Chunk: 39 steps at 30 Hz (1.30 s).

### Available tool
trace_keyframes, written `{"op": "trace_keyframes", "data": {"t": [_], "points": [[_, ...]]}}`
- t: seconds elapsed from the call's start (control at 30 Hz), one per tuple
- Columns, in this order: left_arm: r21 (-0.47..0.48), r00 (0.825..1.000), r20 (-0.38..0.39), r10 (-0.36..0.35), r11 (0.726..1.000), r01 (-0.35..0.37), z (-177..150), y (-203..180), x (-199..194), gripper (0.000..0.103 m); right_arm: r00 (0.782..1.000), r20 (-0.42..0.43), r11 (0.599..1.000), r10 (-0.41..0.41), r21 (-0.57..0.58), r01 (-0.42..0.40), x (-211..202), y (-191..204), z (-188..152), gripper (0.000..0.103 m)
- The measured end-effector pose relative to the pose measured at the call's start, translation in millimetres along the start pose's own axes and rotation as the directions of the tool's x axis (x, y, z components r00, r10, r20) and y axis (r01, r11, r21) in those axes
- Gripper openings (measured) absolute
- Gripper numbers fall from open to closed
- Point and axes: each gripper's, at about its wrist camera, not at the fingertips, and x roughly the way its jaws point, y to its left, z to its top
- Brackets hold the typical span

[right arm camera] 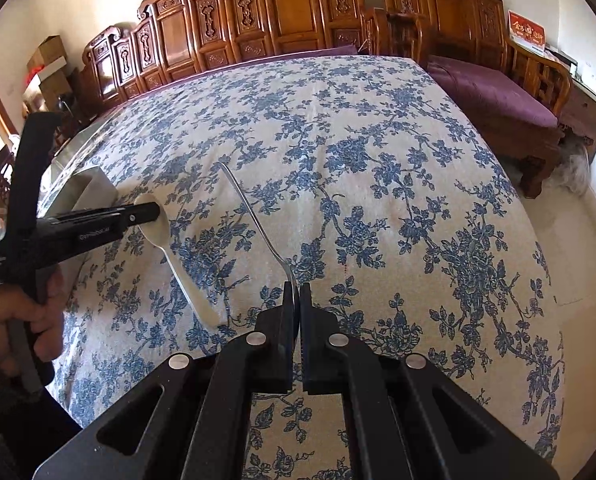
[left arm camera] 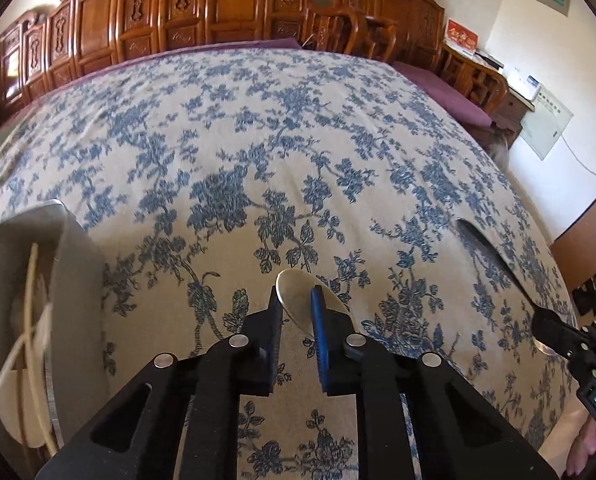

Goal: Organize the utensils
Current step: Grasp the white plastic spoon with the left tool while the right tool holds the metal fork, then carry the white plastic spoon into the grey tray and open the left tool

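Note:
My left gripper (left arm camera: 296, 294) is shut on the bowl of a white spoon (left arm camera: 303, 304), held over the floral tablecloth; in the right wrist view the left gripper (right arm camera: 154, 210) holds that spoon (right arm camera: 186, 276) by its bowl, handle pointing down toward me. My right gripper (right arm camera: 297, 290) is shut on the head end of a metal utensil (right arm camera: 254, 220), whose thin handle points away over the cloth. In the left wrist view the right gripper (left arm camera: 541, 318) holds that utensil (left arm camera: 489, 250) at far right.
A grey utensil tray (left arm camera: 64, 248) with pale utensils inside stands at the table's left edge; it shows in the right wrist view (right arm camera: 94, 186) too. The blue floral tablecloth (left arm camera: 278, 140) covers the table. Carved wooden benches (right arm camera: 290, 12) with purple cushions stand behind.

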Motion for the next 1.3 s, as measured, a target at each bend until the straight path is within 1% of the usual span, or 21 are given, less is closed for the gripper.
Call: {"op": "trace_keyframes", "data": {"t": [0.23, 0.33, 0.53, 1.0, 1.2, 1.3], "points": [[0.056, 0.998, 0.063, 0.011, 0.998, -0.015, 4.1, -0.8, -47.9, 0.006, 1.0, 0.021, 0.999, 0.021, -0.025, -0.021, -9.6, 14.6, 4.0, 0.003], [0.072, 0.996, 0.084, 0.033, 0.997, -0.039, 5.9, 2.5, -68.2, 0.005, 0.999, 0.028, 0.999, 0.032, -0.034, -0.031, -13.7, 21.3, 4.2, 0.003], [0.07, 0.993, 0.104, 0.053, 0.996, -0.06, 9.0, 18.3, -101.7, 0.005, 0.998, 0.041, 0.998, 0.049, -0.034, -0.048, -22.9, 37.4, 5.0, 0.003], [0.05, 0.975, 0.193, 0.109, 0.991, -0.121, 14.5, 77.8, -181.9, 0.006, 0.994, 0.046, 0.991, 0.099, -0.09, -0.095, -29.4, 85.0, -1.0, 0.003], [0.058, 0.966, 0.205, 0.157, 0.983, -0.172, 19.0, 103.3, -197.5, 0.006, 0.993, 0.042, 0.989, 0.109, -0.107, -0.104, -30.0, 93.7, -4.0, 0.003], [0.054, 0.962, 0.197, 0.188, 0.978, -0.202, 21.4, 119.2, -199.4, 0.006, 0.993, 0.04, 0.988, 0.112, -0.112, -0.107, -29.5, 95.9, -4.7, 0.003]]}}
